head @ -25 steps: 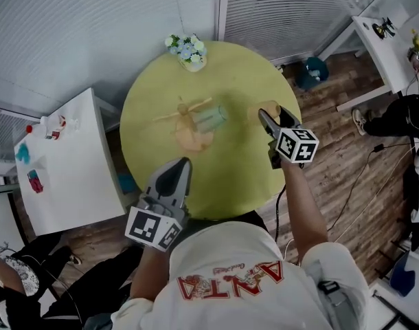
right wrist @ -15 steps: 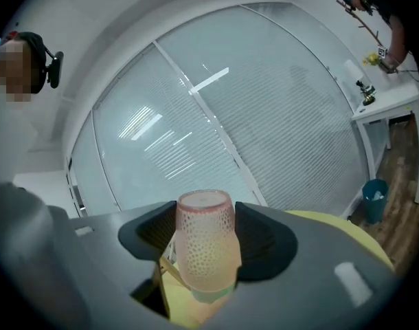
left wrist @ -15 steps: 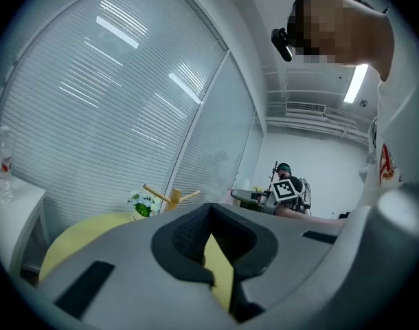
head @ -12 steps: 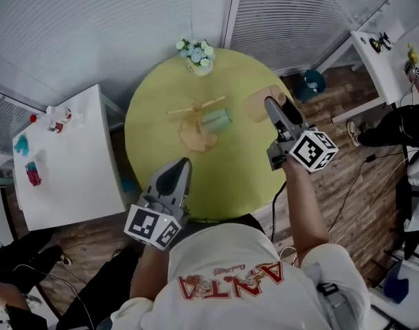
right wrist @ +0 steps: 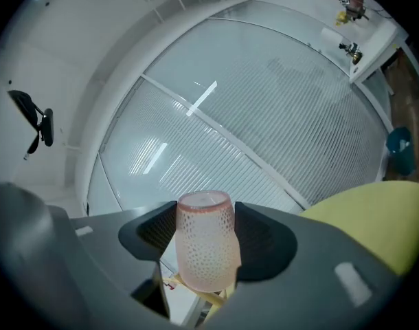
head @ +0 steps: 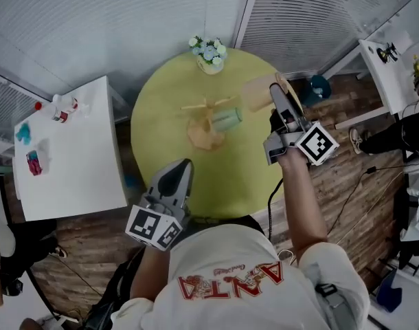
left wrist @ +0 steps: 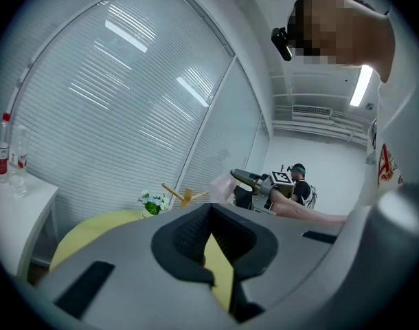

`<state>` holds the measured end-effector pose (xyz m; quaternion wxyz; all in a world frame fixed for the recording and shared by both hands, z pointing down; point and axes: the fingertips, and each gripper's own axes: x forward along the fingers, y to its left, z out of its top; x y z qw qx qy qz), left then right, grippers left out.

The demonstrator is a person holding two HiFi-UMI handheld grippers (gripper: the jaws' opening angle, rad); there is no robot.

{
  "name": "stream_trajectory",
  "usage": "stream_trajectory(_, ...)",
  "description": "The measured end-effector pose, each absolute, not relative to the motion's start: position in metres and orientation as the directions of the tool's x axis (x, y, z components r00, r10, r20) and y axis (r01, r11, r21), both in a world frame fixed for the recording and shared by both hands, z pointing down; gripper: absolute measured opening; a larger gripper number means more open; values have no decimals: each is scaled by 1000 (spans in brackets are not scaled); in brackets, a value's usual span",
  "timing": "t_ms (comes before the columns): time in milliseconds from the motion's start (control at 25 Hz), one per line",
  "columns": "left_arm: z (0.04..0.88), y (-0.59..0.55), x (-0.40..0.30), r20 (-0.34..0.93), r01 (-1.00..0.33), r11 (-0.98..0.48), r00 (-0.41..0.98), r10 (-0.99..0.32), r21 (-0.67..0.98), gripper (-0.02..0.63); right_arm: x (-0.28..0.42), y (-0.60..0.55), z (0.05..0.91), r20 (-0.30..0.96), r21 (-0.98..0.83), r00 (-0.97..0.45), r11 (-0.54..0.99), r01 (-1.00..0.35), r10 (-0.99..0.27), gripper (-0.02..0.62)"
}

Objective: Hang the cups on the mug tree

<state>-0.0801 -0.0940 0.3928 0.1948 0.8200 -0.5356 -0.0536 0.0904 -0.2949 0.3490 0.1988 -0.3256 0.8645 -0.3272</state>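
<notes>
We judge the dotted pink cup (right wrist: 205,247) light, stiff, breakable (best pinched across its body), as our right tongs (right wrist: 207,234) clasp it; left tongs (left wrist: 208,218) clenched, empty.

Right claw (head: 278,93) raised off table (head: 168,136), jaws just closing on pink cup (right wrist: 206,239)

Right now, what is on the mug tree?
One pale green cup sits against an arm of the mug tree. Its body covers the handle, so the hooking itself cannot be seen. No other cup hangs there.
</notes>
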Motion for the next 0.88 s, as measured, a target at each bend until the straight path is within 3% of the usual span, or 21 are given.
stream_trajectory(880,397,-100,-90,127,-862,-336,409,-904,381,9,44,-300,405,-70,-774,-763,517,-365,-642,256)
